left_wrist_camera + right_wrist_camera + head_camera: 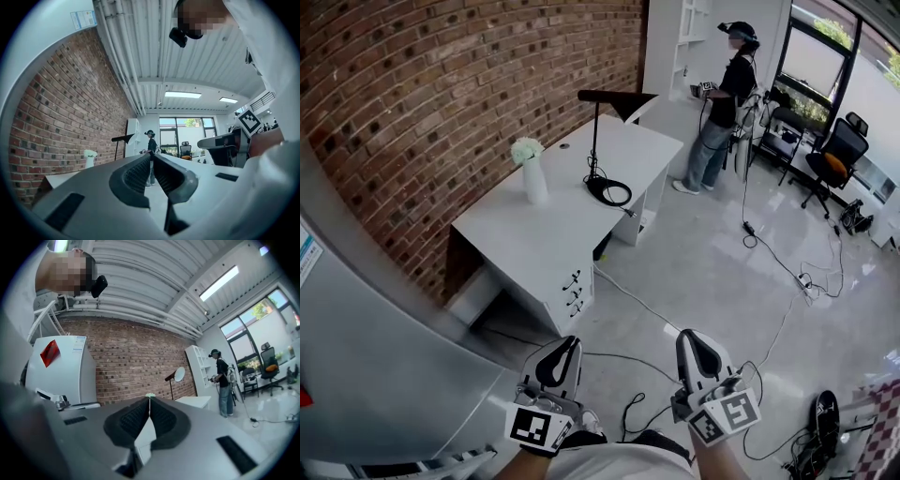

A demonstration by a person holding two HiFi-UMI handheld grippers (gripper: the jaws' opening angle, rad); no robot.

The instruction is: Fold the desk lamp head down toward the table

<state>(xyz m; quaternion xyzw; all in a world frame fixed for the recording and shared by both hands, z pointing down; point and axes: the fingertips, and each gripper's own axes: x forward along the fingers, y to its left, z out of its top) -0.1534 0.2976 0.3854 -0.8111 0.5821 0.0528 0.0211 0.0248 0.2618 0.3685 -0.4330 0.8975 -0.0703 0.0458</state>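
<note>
Left gripper [568, 351] and right gripper [688, 345] low in the head view, held side by side, close to the person's body, over the pale floor [703, 262]. Both point toward a white desk [546, 242] and are well apart from it.

Left gripper view: jaws drawn in until the tips meet, nothing between the pads. Right gripper view: jaws closed flat against each other, also empty.

Desk stands along a brick wall [441, 103]. Drawer handles [573, 291] show on its near front.

Desk lamp [595, 136] stands upright around the middle of the desk, toward the edge away from the wall. Thin black pole. Lamp head [617, 96] sits at the top, roughly level, reaching out over the far end of the desk. Not folded down.

Coil of black cable [610, 191] lies just beside the lamp's foot, near that same edge. White vase with pale flowers [532, 172] sits nearer the wall edge, apart from the lamp.

Beyond the desk's far end, a person [724, 103] in dark top and headgear stands by white shelving [675, 47]. Black office chair with orange seat [834, 161] by the windows. Loose cords [787, 272] trail across the floor.
</note>
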